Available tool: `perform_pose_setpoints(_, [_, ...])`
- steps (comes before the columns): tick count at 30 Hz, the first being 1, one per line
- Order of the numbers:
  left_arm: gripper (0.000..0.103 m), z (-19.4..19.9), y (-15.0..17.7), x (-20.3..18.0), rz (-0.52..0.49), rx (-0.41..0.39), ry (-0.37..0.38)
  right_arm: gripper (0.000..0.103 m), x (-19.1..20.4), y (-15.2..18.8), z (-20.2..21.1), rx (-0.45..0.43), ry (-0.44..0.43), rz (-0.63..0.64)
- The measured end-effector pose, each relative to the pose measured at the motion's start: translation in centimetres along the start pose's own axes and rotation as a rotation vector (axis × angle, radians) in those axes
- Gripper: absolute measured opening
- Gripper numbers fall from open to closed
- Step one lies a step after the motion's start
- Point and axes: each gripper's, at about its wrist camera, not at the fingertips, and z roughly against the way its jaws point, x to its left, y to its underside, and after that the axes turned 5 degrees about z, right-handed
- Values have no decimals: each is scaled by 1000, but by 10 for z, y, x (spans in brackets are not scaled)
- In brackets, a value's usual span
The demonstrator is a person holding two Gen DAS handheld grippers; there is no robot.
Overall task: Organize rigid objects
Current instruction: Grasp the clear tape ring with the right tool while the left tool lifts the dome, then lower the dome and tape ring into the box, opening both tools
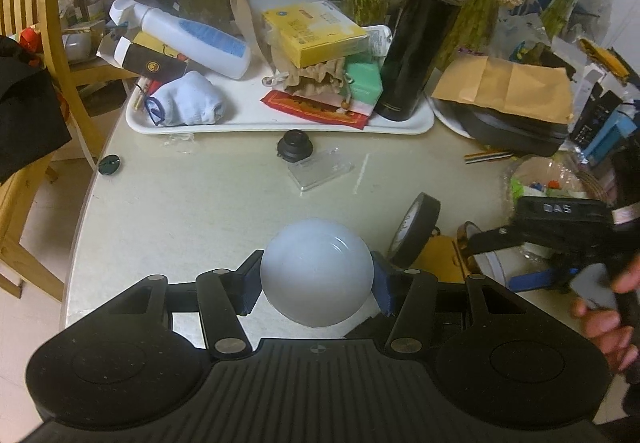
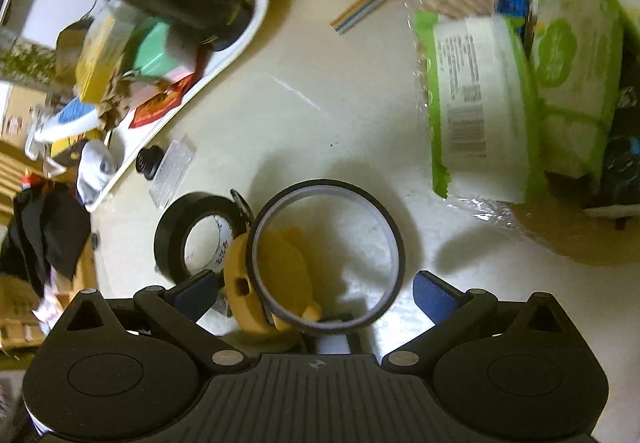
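Note:
My left gripper [image 1: 316,279] is shut on a white round bowl-like object [image 1: 318,277], held above the table's near edge. My right gripper [image 2: 316,293] is open, its blue pads on either side of a thin dark tape ring [image 2: 326,255] that leans on a yellow object [image 2: 272,283]. A thick black tape roll [image 2: 196,235] stands just left of them; it also shows in the left wrist view [image 1: 416,235]. The right gripper's body [image 1: 560,231] shows at the right of the left wrist view.
A white tray [image 1: 280,125] at the back holds a black flask [image 1: 424,39], spray bottle, yellow box and socks. A small black lens [image 1: 295,145] and clear plastic stand [image 1: 320,171] lie mid-table. A basket with green wipe packs [image 2: 480,103] stands right. A wooden chair [image 1: 48,43] stands left.

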Motion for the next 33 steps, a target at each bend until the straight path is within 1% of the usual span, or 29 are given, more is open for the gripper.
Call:
perform_pose_setpoints(4, [53, 1, 0, 0, 0, -3, 5, 103, -7, -6, -9, 4, -18, -54])
perform_pose_setpoints(6, [53, 1, -1, 1, 2, -3, 8, 103, -6, -9, -8, -5, -30, -60])
perform_pose_setpoints(10, [53, 1, -1, 0, 5, -1, 3, 102, -1, -9, -8, 0, -11, -41])
perform_pose_setpoints(12, [53, 1, 0, 0, 5, 1, 4, 99, 1, -9, -8, -4, 7, -18])
perform_pose_setpoints(14, [53, 1, 0, 0, 4, 2, 3, 90, 2, -8, -6, -6, 35, -8])
perform_pose_setpoints(15, [53, 1, 0, 0, 4, 2, 3, 90, 2, -8, -5, -10, 36, -8])
perform_pose_setpoints(17, [53, 1, 0, 0, 3, 5, 5, 89, -2, -8, -6, -3, -4, -31])
perform_pose_setpoints(20, [53, 2, -1, 1, 7, 7, 5, 89, -1, -6, -3, -9, 3, -29])
perform_pose_setpoints(27, [53, 11, 0, 1, 9, 1, -1, 89, 23, -1, 30, -89, 9, 92])
perform_pose_setpoints(33, [53, 23, 6, 0, 2, -9, 5, 89, 43, 20, 57, -131, -3, 199])
